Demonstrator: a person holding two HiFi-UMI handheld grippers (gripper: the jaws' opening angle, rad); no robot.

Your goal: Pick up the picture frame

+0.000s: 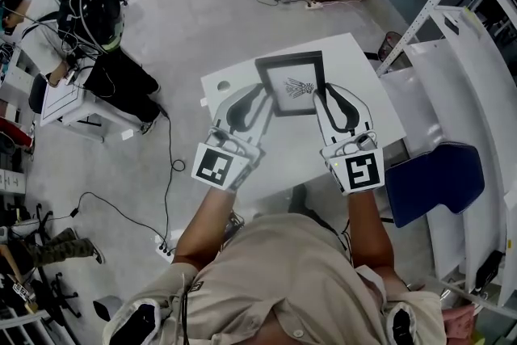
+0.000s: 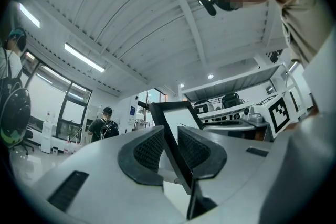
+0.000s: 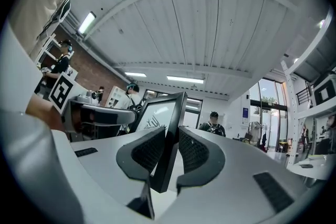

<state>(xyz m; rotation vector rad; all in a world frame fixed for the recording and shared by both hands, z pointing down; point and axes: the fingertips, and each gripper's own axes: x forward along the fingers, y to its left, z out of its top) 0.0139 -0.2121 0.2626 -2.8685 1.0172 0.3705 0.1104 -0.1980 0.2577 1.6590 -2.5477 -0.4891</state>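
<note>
Gripping the picture frame (image 1: pixel 292 85) from both sides.
Clamping left gripper (image 1: pixel 257 98) and right gripper (image 1: pixel 329 98) shut on its opposite side rails, likely for a level, balanced hold, picture facing up, over the tabletop's (image 1: pixel 363 52) far half.

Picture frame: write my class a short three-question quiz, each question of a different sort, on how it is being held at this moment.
1. Multiple choice: the border of the picture frame is A) white, B) black, C) red.
2. True or false: only the right gripper has its jaws shut on the frame.
3. Fill in: in the head view, the left gripper grips the frame's ____ side.

Key: 1 B. 2 False, as both grippers have their jaws shut on it. 3 left.
</note>
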